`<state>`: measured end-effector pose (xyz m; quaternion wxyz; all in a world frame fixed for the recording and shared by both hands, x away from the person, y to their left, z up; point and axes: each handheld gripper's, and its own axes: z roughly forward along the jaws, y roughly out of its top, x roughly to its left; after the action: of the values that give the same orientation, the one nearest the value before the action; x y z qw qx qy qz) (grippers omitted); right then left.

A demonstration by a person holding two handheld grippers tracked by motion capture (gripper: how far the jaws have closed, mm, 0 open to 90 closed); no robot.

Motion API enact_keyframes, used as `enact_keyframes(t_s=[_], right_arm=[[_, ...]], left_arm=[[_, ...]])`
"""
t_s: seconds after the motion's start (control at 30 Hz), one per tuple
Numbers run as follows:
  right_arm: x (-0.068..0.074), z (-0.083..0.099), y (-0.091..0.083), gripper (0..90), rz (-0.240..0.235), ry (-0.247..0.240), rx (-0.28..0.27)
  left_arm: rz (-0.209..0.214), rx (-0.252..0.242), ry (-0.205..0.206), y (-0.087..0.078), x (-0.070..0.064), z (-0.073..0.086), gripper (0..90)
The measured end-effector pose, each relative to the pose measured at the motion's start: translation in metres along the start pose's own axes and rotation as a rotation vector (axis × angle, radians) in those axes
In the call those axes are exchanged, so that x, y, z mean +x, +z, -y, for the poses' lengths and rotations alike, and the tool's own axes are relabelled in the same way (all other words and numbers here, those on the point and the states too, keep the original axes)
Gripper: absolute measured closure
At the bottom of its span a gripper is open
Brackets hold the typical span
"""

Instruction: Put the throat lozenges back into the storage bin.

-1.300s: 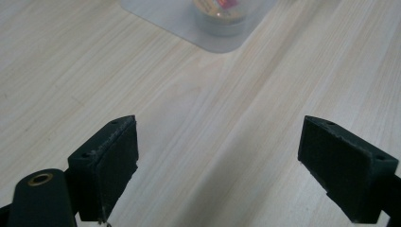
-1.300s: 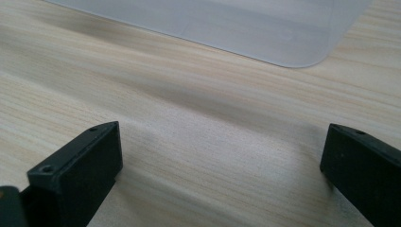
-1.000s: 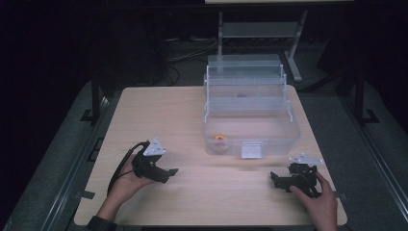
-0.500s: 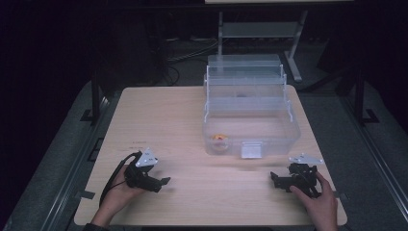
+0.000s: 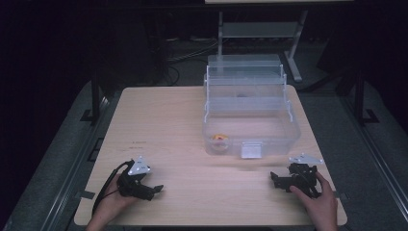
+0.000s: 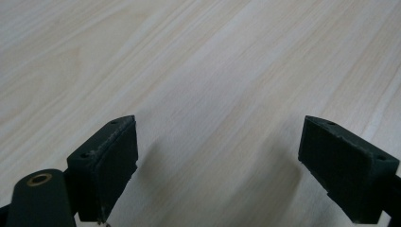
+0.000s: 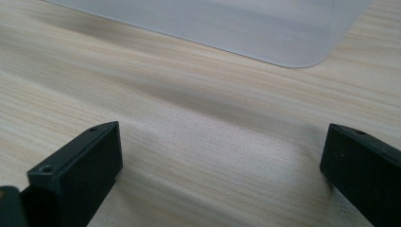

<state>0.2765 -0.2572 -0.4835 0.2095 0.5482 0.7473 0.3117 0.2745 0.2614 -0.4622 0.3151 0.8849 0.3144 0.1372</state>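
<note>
A clear plastic tiered box stands open on the right half of the wooden table, with a small orange object in its front left corner. My left gripper rests near the table's front left, held by a hand, jaws wide apart over bare wood. My right gripper sits at the front right, in front of the box, jaws also apart with nothing between them. The box's rounded corner lies just ahead in the right gripper view.
A white latch tab hangs on the box's front wall. A metal stand and cables lie on the dark floor behind the table. Bare wood spreads across the table's left half and front middle.
The left hand has drawn its gripper back toward the front edge of the table and lowered it. The right gripper has stayed put.
</note>
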Motion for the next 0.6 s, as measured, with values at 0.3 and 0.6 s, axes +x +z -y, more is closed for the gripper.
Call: enact_keyframes(t_s=[0.3,0.6], right_arm=[[0.0,0.0,0.0,0.0,0.0,-0.001,-0.001],[0.0,0.0,0.0,0.0,0.0,-0.001,-0.001]], left_arm=[[0.007,-0.035,-0.02,-0.003,0.004,0.013,11.3],[0.023,-0.097,-0.035,-0.002,0.006,0.022,11.1]])
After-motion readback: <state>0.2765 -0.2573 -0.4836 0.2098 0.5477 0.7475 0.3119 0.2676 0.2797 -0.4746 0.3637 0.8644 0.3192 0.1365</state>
